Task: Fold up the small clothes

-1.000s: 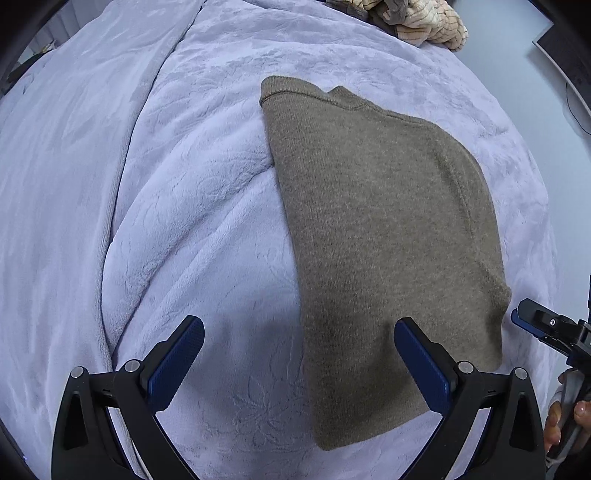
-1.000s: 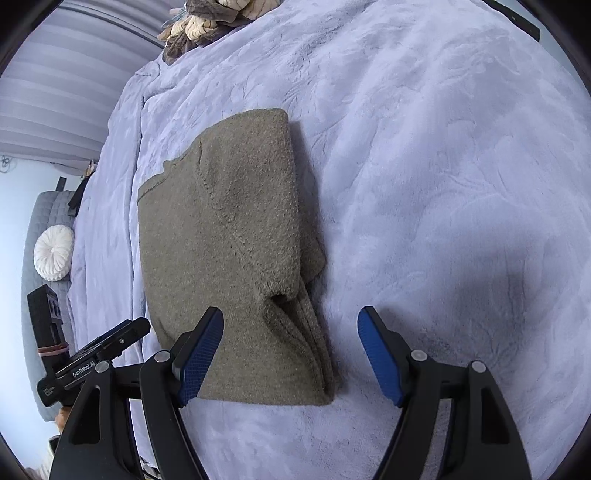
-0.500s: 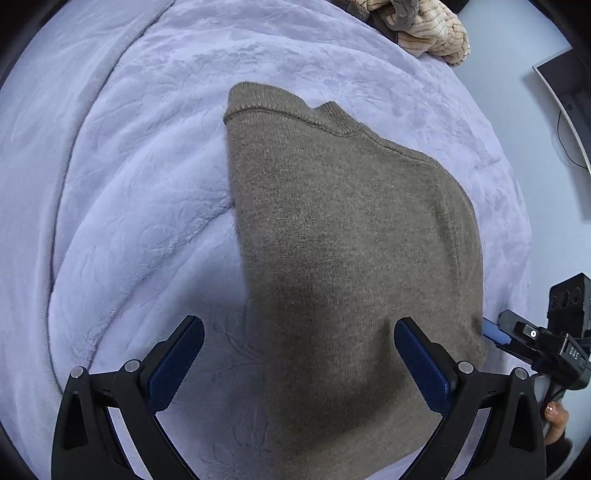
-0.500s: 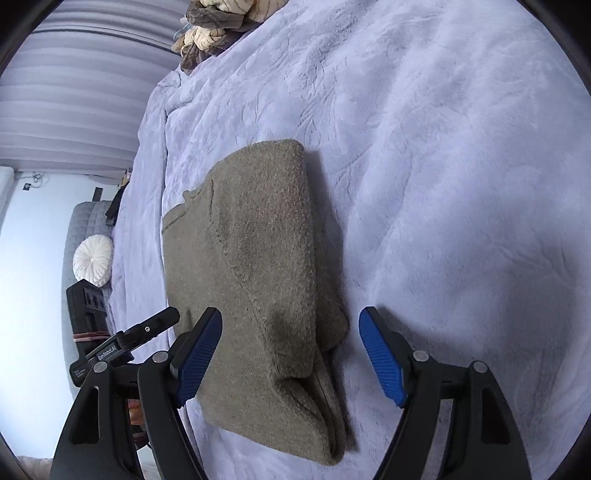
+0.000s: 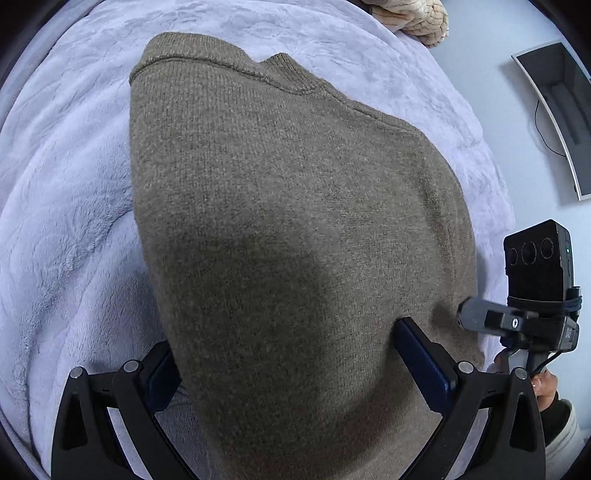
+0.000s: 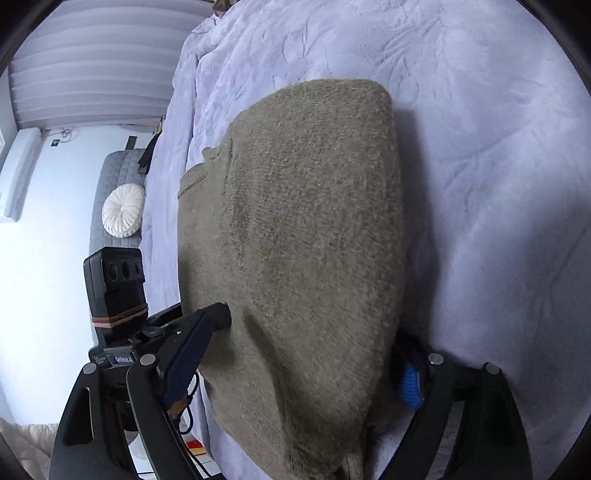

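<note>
A folded olive-brown knit sweater (image 5: pixel 295 229) lies on a pale lilac plush blanket (image 5: pixel 55 206); it also shows in the right wrist view (image 6: pixel 306 240). My left gripper (image 5: pixel 295 365) is open, its blue-padded fingers straddling the sweater's near edge, the left pad partly hidden under the cloth. My right gripper (image 6: pixel 299 354) is open too, one finger over the sweater's near left side, the other beside its right folded edge. Each gripper shows in the other's view: the right one (image 5: pixel 517 317) and the left one (image 6: pixel 147 332).
A pile of beige knitwear (image 5: pixel 410 18) lies at the blanket's far end. A monitor (image 5: pixel 561 110) stands by the wall to the right. In the right wrist view a grey seat with a round white cushion (image 6: pixel 123 210) stands beyond the bed's edge.
Both grippers have moved down and forward onto the sweater's near edge, so it now fills the views. Their jaws stay open and the sweater has not moved.
</note>
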`<state>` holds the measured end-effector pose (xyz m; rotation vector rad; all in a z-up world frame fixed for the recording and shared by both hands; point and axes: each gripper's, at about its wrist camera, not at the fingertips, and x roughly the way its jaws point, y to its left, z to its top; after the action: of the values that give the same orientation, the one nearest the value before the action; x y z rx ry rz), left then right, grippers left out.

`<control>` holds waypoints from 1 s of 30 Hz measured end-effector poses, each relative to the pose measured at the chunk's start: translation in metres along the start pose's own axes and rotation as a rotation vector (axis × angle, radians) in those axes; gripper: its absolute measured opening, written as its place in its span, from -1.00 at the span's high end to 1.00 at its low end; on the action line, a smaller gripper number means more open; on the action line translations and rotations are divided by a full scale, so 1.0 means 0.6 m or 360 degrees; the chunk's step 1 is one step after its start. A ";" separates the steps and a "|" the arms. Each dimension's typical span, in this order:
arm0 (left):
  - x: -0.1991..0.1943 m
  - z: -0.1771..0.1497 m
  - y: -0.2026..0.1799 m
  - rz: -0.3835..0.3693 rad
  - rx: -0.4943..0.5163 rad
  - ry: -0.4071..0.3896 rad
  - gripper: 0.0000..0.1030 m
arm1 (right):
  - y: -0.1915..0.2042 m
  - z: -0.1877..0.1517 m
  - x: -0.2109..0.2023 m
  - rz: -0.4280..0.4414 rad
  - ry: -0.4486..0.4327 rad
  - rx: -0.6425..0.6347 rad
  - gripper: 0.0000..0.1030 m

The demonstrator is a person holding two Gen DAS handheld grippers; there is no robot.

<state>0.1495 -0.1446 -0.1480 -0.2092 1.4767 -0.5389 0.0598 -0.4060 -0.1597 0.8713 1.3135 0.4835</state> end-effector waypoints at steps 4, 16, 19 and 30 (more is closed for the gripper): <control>-0.011 -0.004 -0.012 0.0029 0.0018 -0.0057 -0.77 | -0.021 0.000 0.003 0.0148 -0.0056 0.0215 -0.37; -0.117 -0.029 -0.025 -0.0090 0.0092 -0.0173 0.00 | 0.068 -0.040 -0.013 0.0324 -0.0047 0.0224 0.28; -0.163 -0.048 -0.007 -0.0114 0.0070 -0.0193 0.00 | 0.100 -0.062 -0.017 0.0377 -0.0038 0.0215 0.27; -0.263 -0.169 0.045 -0.0003 0.0030 -0.0198 -0.01 | 0.194 -0.163 0.033 0.0429 0.0087 0.0162 0.27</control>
<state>0.0556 -0.0284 -0.0309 -0.2254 1.3503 -0.5318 -0.0111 -0.2939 -0.0831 1.1347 1.2846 0.6589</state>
